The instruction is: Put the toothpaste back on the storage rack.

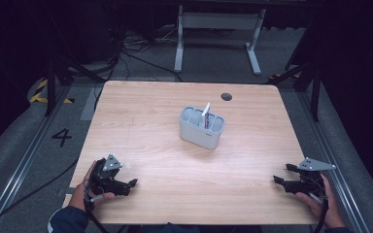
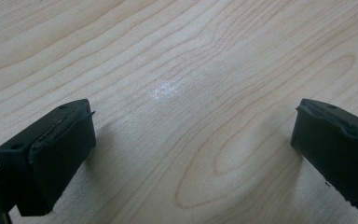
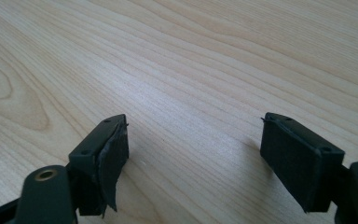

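Note:
A grey holder (image 1: 201, 127) with several compartments stands near the middle of the wooden table (image 1: 165, 160); a white-tipped pen (image 1: 206, 110) leans out of one of them. My left gripper (image 1: 132, 184) rests low at the table's front left, held by a hand. Its jaws stand wide apart over bare wood in the left gripper view, left gripper (image 2: 193, 149). My right gripper (image 1: 278, 178) lies at the front right corner in the other hand. Its jaws are also wide apart with only wood between them, right gripper (image 3: 193, 149).
A dark round grommet hole (image 1: 226, 96) sits near the table's far edge. Beyond the table stands a white metal frame (image 1: 218, 29) on the grey floor, with cables (image 1: 126, 48) at the back left. Black stands flank both sides.

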Demonstrator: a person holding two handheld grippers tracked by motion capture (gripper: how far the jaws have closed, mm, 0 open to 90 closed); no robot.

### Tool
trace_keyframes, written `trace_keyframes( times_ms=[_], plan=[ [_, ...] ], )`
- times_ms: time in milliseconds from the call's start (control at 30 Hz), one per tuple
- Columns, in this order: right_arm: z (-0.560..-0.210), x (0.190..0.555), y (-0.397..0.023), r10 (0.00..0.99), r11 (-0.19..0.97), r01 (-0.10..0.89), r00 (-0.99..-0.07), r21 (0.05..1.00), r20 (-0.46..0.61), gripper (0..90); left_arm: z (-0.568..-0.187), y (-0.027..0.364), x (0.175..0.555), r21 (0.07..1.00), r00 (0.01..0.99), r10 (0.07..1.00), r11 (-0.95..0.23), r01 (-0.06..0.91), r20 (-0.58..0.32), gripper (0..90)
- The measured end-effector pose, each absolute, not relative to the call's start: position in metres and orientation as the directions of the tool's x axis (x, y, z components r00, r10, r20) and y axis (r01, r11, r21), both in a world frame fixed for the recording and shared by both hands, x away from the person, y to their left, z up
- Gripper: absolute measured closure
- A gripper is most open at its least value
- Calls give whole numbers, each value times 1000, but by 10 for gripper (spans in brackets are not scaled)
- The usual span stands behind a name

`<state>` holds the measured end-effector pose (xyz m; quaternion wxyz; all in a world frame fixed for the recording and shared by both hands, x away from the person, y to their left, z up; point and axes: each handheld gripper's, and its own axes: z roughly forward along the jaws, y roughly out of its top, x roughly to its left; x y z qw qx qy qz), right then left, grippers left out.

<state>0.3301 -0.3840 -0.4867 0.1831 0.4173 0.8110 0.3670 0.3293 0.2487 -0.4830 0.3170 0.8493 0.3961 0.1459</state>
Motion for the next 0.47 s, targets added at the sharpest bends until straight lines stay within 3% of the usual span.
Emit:
trace_keyframes(
  times_ms=[467],
  plan=[
    [-487, 330, -384, 815, 381, 545, -580, 747, 8, 224, -483, 249, 329, 654, 643, 765, -485, 580, -3, 2]
  ],
)
